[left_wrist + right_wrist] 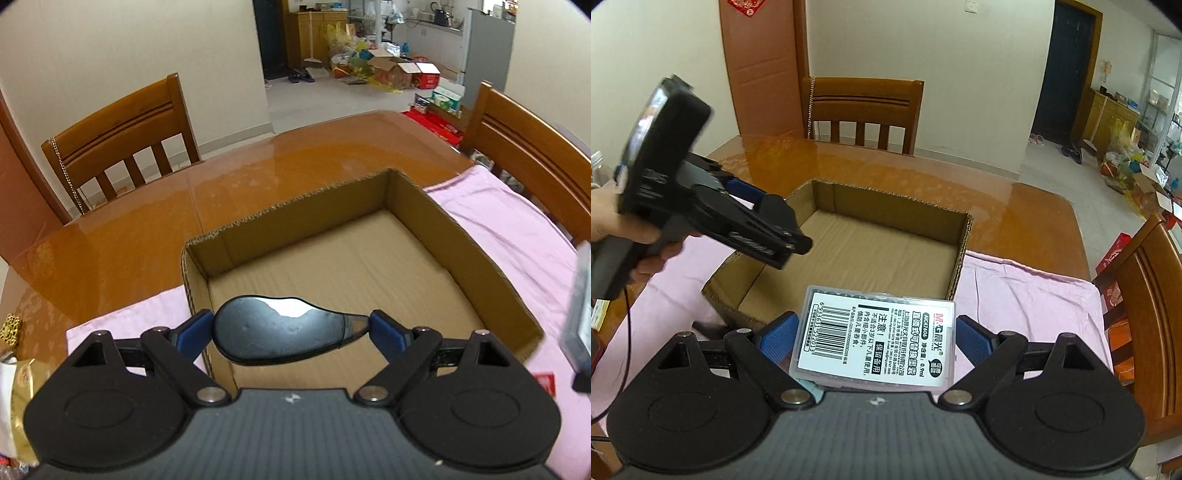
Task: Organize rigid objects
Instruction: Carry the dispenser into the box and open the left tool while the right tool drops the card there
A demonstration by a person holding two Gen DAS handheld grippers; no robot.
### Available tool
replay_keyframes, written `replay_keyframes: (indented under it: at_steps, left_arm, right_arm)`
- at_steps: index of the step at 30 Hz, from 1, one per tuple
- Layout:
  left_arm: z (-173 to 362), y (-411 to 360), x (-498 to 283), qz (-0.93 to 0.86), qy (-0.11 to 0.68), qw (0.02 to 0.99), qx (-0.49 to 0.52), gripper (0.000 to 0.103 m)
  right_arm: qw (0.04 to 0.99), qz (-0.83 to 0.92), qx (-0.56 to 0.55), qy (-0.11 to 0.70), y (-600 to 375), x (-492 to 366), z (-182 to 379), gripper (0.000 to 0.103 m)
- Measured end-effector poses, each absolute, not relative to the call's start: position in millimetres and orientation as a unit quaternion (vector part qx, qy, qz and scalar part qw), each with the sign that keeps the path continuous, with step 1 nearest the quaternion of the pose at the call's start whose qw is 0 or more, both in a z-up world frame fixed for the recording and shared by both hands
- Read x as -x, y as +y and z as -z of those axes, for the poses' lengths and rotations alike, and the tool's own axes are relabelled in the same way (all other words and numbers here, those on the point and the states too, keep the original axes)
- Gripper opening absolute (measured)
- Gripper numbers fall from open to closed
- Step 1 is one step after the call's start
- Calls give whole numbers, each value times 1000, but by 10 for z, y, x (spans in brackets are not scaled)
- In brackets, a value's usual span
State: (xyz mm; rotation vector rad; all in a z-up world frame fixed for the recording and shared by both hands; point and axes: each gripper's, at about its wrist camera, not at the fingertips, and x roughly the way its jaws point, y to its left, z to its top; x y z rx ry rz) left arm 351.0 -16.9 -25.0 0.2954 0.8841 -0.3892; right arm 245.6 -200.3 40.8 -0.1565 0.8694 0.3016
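Note:
A glossy black teardrop-shaped object is pinched end to end between the blue pads of my left gripper, which is shut on it. It hangs over the near left corner of an open, empty cardboard box. My right gripper is shut on a clear plastic case with a white barcode label, held just above the box's near wall. In the right wrist view the left gripper reaches over the box from the left, held by a hand. The case's blurred edge shows at the left wrist view's right border.
The box lies on a pink cloth spread over a glossy orange-brown table. Wooden chairs stand at the far side and to the right. Small items sit at the table's left edge.

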Motion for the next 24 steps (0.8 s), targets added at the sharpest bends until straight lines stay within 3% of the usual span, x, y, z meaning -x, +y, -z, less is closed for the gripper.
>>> replay_keyframes:
  at_steps: [10,24]
  left_arm:
    - [257,-55,-3702,174,412,886,-124,99]
    - [-24,535,-3349,153,383,908,-80,102]
  right_arm:
    - [889,-125,84,433,-1932,-2775,-303,93]
    - [876,-131,94,455,-1623,-3579,-18,93]
